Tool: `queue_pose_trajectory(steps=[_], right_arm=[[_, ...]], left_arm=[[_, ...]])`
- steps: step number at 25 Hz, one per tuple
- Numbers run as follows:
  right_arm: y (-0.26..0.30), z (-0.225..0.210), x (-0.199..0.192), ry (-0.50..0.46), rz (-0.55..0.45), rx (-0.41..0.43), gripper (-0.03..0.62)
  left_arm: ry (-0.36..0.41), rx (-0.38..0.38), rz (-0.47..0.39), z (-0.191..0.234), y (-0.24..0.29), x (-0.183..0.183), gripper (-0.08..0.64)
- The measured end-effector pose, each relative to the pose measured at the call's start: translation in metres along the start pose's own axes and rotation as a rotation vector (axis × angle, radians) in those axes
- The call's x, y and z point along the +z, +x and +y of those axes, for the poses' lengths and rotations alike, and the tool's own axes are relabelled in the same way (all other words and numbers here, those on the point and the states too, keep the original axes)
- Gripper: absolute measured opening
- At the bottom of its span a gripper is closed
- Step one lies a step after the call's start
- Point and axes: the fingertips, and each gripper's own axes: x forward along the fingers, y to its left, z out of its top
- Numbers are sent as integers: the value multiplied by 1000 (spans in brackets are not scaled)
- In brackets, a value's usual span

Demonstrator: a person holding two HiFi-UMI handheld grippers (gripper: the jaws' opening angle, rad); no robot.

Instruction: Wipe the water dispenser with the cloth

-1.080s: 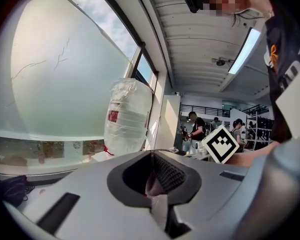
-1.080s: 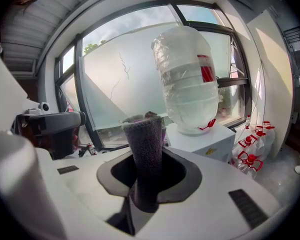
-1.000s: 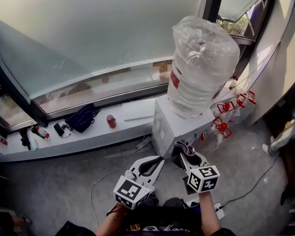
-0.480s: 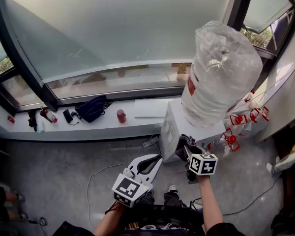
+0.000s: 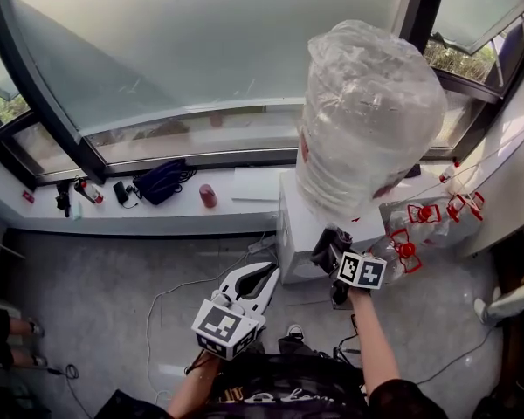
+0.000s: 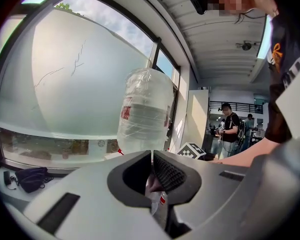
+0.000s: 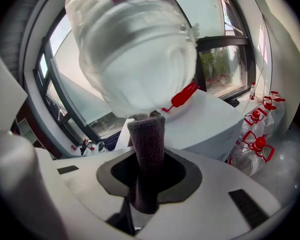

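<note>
Tightly closed, the right hand-held gripper (image 7: 146, 159) pinches the cloth (image 7: 146, 134).

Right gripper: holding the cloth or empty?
Holding: the right gripper has its jaws shut on the dark cloth, which sticks up between them.

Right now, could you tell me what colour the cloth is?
Dark purplish-grey cloth, clearest in right gripper view.

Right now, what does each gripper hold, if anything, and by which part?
The right gripper is shut on the cloth, pinching its lower part so the top end stands out past the jaws. The left gripper is shut and holds nothing.
</note>
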Motion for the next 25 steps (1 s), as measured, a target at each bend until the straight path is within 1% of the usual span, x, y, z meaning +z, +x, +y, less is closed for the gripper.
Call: queue_pose_trajectory(steps=[6,15,18,20,22,25], right_arm=[[-14,-65,20,57,-27,12,103],[-33,-154,43,53,-50,-43,103],[-36,-178,45,25,-49,-64,103],[-41,-187,48,-14,-56,-70,103],[-46,-190,50,-61,-68,-66,103],[-54,-184,46,-136,-74,-31,101]], left_arm=[[-1,41,-1,-32,28,2,28],[-1,87,21,-69,48,-3,28],[5,92,34,-79,50,-7,28],[12,90,41,-85,50,-10,28],[16,92,48,-89,50,-12,28],[9,101,53,-90,48,-14,28]])
